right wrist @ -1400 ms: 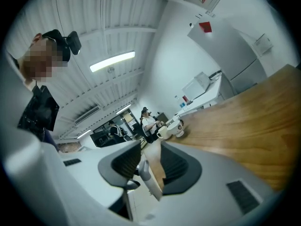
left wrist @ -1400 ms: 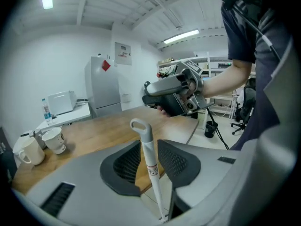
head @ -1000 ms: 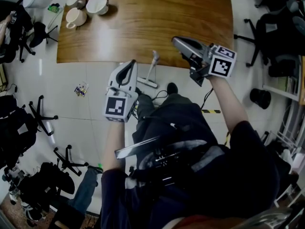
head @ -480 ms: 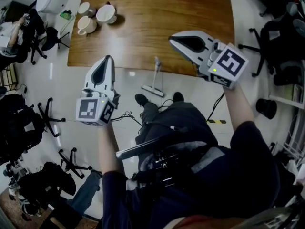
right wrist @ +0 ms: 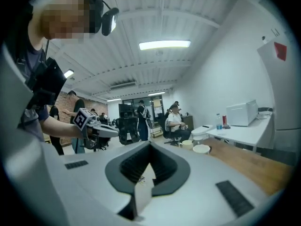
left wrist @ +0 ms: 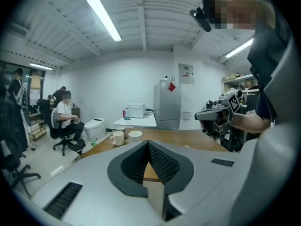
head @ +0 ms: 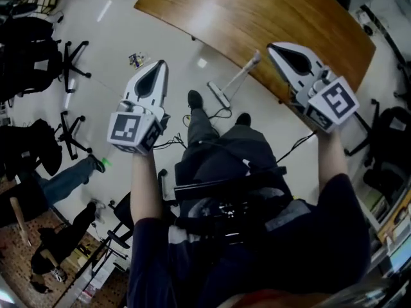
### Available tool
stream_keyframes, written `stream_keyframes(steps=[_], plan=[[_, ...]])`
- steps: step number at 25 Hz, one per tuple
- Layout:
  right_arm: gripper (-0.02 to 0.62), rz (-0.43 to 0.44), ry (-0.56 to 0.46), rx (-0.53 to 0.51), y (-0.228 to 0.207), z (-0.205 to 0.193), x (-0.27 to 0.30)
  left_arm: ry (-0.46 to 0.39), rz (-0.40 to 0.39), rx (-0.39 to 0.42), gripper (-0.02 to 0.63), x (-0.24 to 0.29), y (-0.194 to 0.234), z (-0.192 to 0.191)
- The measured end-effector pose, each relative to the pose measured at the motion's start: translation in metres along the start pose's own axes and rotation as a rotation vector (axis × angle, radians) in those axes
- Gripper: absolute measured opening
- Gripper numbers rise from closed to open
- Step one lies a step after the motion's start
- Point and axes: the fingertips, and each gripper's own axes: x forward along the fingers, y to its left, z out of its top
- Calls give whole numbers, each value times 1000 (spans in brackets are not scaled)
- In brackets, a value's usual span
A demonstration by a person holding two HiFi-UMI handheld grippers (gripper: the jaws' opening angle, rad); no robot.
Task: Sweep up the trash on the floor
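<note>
Both claws are carried high in front of the person, pointing out across the room instead of down at the floor. The left claw (head: 158, 69) has its jaws together with nothing between them. The right claw (head: 278, 50) is likewise pressed shut and empty, and each gripper view shows only bare pads meeting in a V. That fits hands in transit rather than at work, since neither holds a tool. The trash (head: 135, 59), a small bright scrap of litter, lies loose on the pale floor (head: 192, 56) beyond the left claw. It is clear of the office chairs (head: 67, 66) and well apart from the wooden counter (head: 270, 11). The white long-handled broom (head: 239, 77) has its flat head on the floor just in front of the person's shoes (head: 194, 99). Its handle tilts up against the counter's edge, probably parked that way so the grip end stays up within reach and not flat underfoot. I can make out no dustpan. Whether the litter lies where it fell or where sweeping gathered it, this moment does not settle. Any sweeping would, I judge, need a claw to part and take the handle. The cables (head: 215, 114) trailing by the feet could snag the broom head.
</note>
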Motion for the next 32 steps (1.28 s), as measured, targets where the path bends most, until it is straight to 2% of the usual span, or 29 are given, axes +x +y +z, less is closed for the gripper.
stream_keyframes(steps=[3, 7, 9, 11, 14, 16, 18, 20, 22, 24, 29, 32], plan=[[11, 57, -41, -11, 7, 17, 12, -17, 113, 14, 15, -33, 15, 15], [11, 82, -76, -52, 28, 31, 31, -49, 200, 42, 15, -68, 45, 32], [11, 89, -50, -118, 44, 26, 44, -45, 196, 16, 15, -83, 60, 29], [12, 88, -20, -170, 65, 21, 66, -50, 154, -12, 15, -88, 69, 22], [11, 100, 14, -192, 105, 20, 107, -32, 154, 42, 15, -97, 80, 21], [12, 115, 34, -193, 136, 21, 136, -36, 173, 91, 15, -123, 109, 19], [12, 133, 54, -193, 167, 23, 166, -42, 188, 100, 15, -158, 148, 9], [12, 152, 76, -194, 198, 25, 195, -38, 195, 100, 15, -175, 169, -2], [11, 169, 98, -194, 228, 25, 224, -42, 185, 104, 15, -186, 177, -4], [12, 177, 122, -185, 256, 24, 253, -54, 153, 107, 15, -216, 203, -10], [12, 138, 157, -104, 318, 24, 337, -51, 141, 61, 15, -311, 300, -45], [12, 156, 164, -127, 365, 23, 372, -45, 169, 20, 15, -363, 338, -61]])
